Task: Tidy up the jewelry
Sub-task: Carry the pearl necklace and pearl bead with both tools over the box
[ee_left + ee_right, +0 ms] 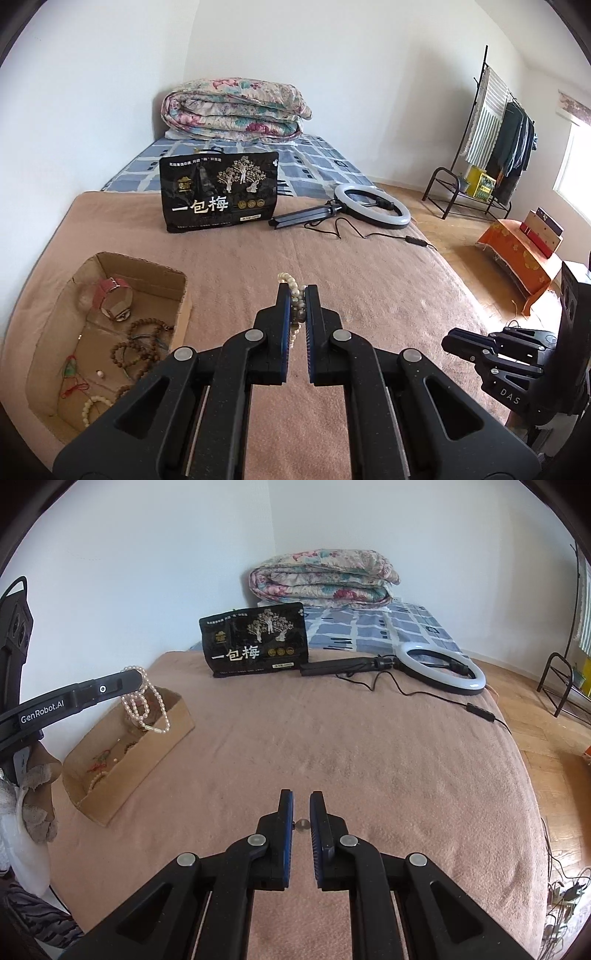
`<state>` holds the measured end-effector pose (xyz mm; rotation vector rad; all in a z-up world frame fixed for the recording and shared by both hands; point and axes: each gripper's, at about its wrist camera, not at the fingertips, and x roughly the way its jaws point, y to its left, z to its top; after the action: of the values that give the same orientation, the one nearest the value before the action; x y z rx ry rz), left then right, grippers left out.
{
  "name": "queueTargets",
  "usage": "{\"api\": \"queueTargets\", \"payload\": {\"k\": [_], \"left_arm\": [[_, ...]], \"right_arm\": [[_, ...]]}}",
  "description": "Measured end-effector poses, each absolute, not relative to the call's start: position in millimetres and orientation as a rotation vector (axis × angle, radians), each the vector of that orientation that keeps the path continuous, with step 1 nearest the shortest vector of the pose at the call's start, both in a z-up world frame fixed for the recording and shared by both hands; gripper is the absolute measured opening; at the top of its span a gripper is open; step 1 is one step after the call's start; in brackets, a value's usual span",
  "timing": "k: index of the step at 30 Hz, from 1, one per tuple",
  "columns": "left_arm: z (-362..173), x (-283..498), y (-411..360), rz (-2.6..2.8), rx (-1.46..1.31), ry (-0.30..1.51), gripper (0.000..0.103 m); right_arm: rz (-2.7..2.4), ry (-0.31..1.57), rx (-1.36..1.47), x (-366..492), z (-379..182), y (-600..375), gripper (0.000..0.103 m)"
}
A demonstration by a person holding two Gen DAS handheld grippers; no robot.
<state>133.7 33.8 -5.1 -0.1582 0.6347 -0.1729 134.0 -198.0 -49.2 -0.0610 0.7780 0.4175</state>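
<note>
My left gripper (297, 291) is shut on a pearl bead necklace (295, 299) and holds it in the air; in the right wrist view the necklace (142, 701) hangs in loops from the left gripper (129, 681) above the cardboard box (173, 734). The box (177, 295) holds a pink watch (110, 299), brown bead strings (140, 347), a red cord pendant (72, 373) and a pale bead bracelet (92, 406). My right gripper (301, 797) sits low over the brown blanket, jaws slightly apart, with a small silver piece (302, 824) between the fingers.
A black snack bag (219, 192) stands at the far side of the blanket. A ring light (371, 206) with its cable lies to its right. A folded floral quilt (236, 109) lies behind. A clothes rack (491, 147) and a low orange-covered table (517, 254) stand right.
</note>
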Motion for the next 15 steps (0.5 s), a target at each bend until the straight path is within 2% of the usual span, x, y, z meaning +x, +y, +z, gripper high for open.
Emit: {"api": "queueTargets", "payload": {"k": [15], "left_arm": [[6.3,91.8,109.9,-0.052,-0.157,0.603,0.005]], "right_arm": [[0.534,0.736,-0.095,129.7,-24.1,-120.8,0.007]]}}
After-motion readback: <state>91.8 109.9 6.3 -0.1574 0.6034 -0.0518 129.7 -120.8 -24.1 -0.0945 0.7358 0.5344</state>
